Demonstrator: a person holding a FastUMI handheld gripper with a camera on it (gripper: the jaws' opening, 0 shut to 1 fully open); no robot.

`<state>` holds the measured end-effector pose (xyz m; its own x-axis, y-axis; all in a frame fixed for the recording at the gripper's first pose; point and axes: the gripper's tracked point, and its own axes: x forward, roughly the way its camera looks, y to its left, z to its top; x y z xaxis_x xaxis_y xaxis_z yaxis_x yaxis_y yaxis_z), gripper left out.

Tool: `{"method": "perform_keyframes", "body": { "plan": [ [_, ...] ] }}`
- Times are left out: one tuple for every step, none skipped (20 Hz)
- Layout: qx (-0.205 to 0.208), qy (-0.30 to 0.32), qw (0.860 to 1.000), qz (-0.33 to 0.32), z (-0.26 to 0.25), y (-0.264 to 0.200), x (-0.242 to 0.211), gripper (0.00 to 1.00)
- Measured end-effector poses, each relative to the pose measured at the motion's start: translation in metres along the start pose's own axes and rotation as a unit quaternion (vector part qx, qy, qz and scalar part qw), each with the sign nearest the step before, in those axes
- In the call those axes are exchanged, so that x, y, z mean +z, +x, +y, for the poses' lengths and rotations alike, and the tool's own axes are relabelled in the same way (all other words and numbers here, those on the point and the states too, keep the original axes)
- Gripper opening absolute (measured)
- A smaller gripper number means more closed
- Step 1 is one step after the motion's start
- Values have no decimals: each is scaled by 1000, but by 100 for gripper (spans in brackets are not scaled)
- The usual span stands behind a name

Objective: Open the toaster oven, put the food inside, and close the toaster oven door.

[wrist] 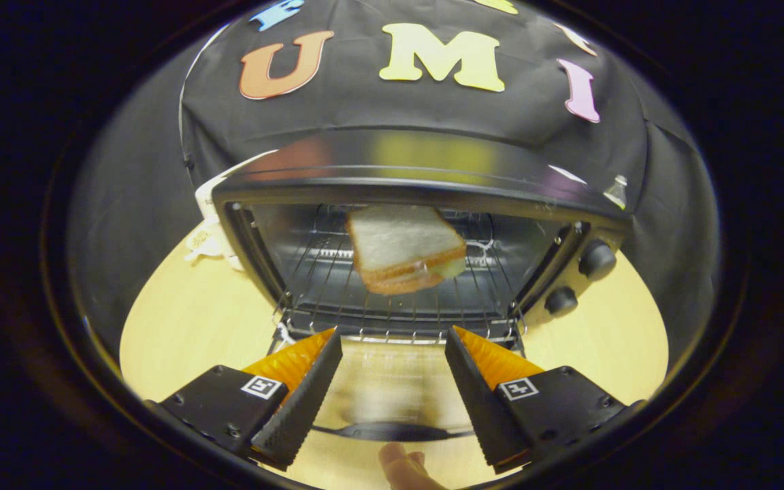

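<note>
The sandwich (405, 248) lies on the wire rack (392, 299) inside the toaster oven (419, 197), toward the back and at twelve o'clock from the tongs (392, 350). The oven door (385, 388) is folded down flat toward the tongs, its glass between the two fingers and its dark handle (392, 431) at six o'clock, nearest the camera. The tongs stand wide open and hold nothing; the fingertips sit just at the rack's front edge. A fingertip of the person (402, 466) shows below the handle.

The food looks placed, so closing the door appears to be what remains. To do it well, I judge the tongs should get under the handle and swing the door up along its hinge, pushing evenly so the oven does not slide on the tabletop (188, 327). Two knobs (579, 279) sit at two o'clock, clear of the path.
</note>
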<state>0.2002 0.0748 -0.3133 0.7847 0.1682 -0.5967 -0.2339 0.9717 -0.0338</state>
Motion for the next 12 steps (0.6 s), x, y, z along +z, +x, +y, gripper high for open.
{"method": "perform_keyframes", "body": {
  "plan": [
    [6,6,1000,-6,3,-7,-7,100],
    [9,10,1000,-9,5,-13,-14,100],
    [7,14,1000,-15,5,-18,-21,100],
    [3,21,1000,-22,4,-22,-27,100],
    [-4,29,999,-26,3,-25,-34,100],
    [-7,39,999,-29,2,-27,-43,100],
    [-13,50,998,-33,2,-29,-50,100],
    [-14,47,998,-35,3,-30,-58,100],
    [-22,41,998,-38,4,-30,-63,99],
    [-26,34,998,-42,4,-31,-69,99],
    [-29,27,998,-55,3,-33,-69,99],
    [-35,24,998,-54,1,-35,-75,99]
  ]
}}
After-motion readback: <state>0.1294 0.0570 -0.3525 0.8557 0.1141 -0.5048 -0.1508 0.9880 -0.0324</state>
